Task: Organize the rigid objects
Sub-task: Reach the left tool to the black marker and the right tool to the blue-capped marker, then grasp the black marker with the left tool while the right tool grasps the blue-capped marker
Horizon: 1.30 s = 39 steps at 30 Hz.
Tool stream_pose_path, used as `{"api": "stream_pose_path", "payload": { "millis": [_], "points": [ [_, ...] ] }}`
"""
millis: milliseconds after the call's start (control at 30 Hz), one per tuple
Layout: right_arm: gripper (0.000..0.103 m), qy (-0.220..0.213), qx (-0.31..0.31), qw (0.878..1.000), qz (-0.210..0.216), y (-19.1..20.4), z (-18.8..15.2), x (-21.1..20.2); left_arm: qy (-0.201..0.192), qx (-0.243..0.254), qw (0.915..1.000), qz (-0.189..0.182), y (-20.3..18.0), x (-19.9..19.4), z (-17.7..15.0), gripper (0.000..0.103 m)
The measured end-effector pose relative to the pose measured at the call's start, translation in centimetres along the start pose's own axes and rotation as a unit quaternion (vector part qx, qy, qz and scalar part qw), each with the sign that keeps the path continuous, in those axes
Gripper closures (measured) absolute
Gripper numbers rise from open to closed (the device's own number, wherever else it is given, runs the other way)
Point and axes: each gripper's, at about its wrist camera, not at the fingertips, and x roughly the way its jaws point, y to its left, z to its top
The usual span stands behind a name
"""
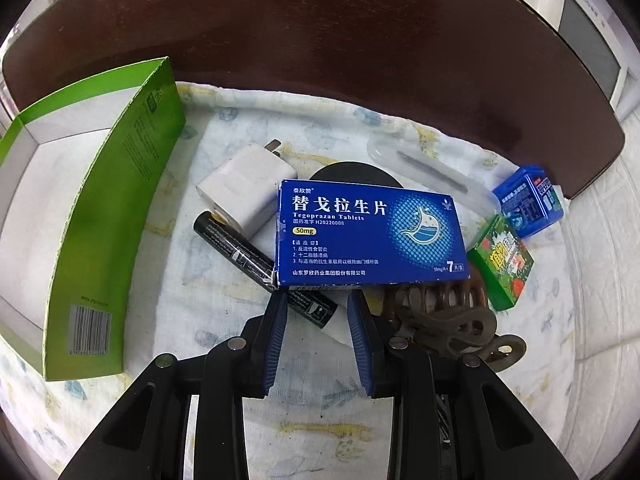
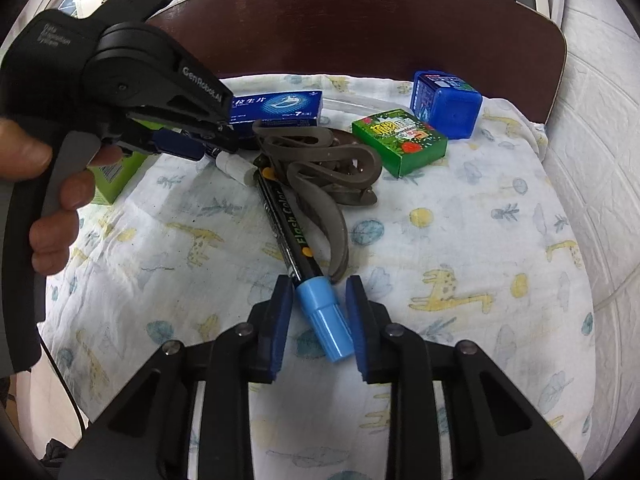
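Observation:
A pile of small items lies on a patterned cloth. In the left wrist view, my left gripper point(image 1: 318, 300) is open around the lower end of a black tube with a white tip point(image 1: 260, 258), just below a blue tablet box point(image 1: 370, 234). A white charger point(image 1: 246, 184) lies behind the tube. In the right wrist view, my right gripper point(image 2: 318, 286) is open, with the blue cap of a black marker point(image 2: 294, 240) between its fingers. The left gripper point(image 2: 176, 142) shows at the left, held by a hand.
An open green box point(image 1: 108, 216) stands at the left. A brown hair claw clip point(image 2: 320, 164), a small green box point(image 2: 400, 140) and a blue plastic box point(image 2: 444, 106) lie to the right. A dark wooden headboard point(image 1: 340, 60) runs behind the cloth.

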Motion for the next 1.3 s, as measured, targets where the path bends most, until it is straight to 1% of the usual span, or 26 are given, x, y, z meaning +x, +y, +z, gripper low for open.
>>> {"api": "stream_pose_path", "payload": {
  "millis": [200,300,367,400,467,533,667,767,800,833,900,1033,1100,1167,1233,1267,1300],
  "points": [
    [0.084,0.006,-0.008,1.0,0.028,0.8,-0.2,-0.3,-0.003,0.001,0.9997,0.026,-0.1,0.3,0.6,0.071],
    [0.084,0.01,-0.014,0.999,0.04,1.3,-0.7,-0.6,0.0,-0.008,0.9994,0.035,0.3,0.6,1.0,0.071],
    [0.082,0.016,-0.014,0.999,0.045,1.6,-0.9,-0.7,0.004,-0.009,0.9993,0.037,0.4,0.7,1.1,0.071],
    [0.082,0.015,-0.013,0.999,0.042,1.6,-0.9,-0.7,0.005,-0.009,0.9992,0.037,0.4,0.7,1.1,0.071],
    [0.074,0.011,-0.012,0.999,0.028,1.7,-0.8,-0.9,0.004,-0.006,0.9993,0.037,0.5,0.7,0.9,0.071],
    [0.071,0.005,-0.015,1.0,0.018,1.7,-0.5,-1.0,0.004,-0.001,0.9993,0.037,0.7,0.7,0.7,0.072],
    [0.071,0.008,-0.03,0.999,0.015,2.1,0.1,-0.6,0.009,0.024,0.9991,0.032,0.9,0.2,-0.3,0.077],
    [0.074,0.015,-0.043,0.999,0.014,2.4,0.4,0.2,0.025,0.058,0.998,0.008,1.3,-0.6,-1.7,0.082],
    [0.076,0.018,-0.043,0.999,0.015,2.5,0.5,0.5,0.027,0.068,0.9973,0.003,1.5,-0.8,-2.1,0.083],
    [0.086,0.023,-0.044,0.999,0.015,2.7,0.5,0.6,0.029,0.078,0.9965,-0.001,1.6,-1.0,-2.6,0.085],
    [0.085,0.022,-0.045,0.999,0.016,2.9,0.5,0.7,0.03,0.096,0.995,-0.004,2.0,-1.4,-3.4,0.085],
    [0.086,0.025,-0.036,0.998,0.034,3.0,0.4,0.3,0.035,0.11,0.9931,-0.021,2.9,-1.7,-4.2,0.086],
    [0.085,0.032,-0.04,0.998,0.03,3.2,0.3,0.3,0.035,0.118,0.9922,-0.024,3.1,-1.8,-4.4,0.086],
    [0.085,0.033,-0.045,0.998,0.025,3.5,0.1,0.2,0.035,0.13,0.9907,-0.019,2.3,-2.2,-4.4,0.086],
    [0.083,0.037,-0.05,0.998,0.021,3.8,0.1,0.3,0.045,0.139,0.9892,-0.007,1.5,-1.5,-4.8,0.084],
    [0.082,0.037,-0.05,0.998,0.019,3.9,0.2,0.3,0.035,0.147,0.9885,0.0,1.3,-1.7,-4.9,0.083],
    [0.08,0.038,-0.051,0.998,0.018,3.9,0.3,0.5,0.033,0.154,0.9875,0.008,1.2,-1.7,-5.0,0.083]
  ]
}}
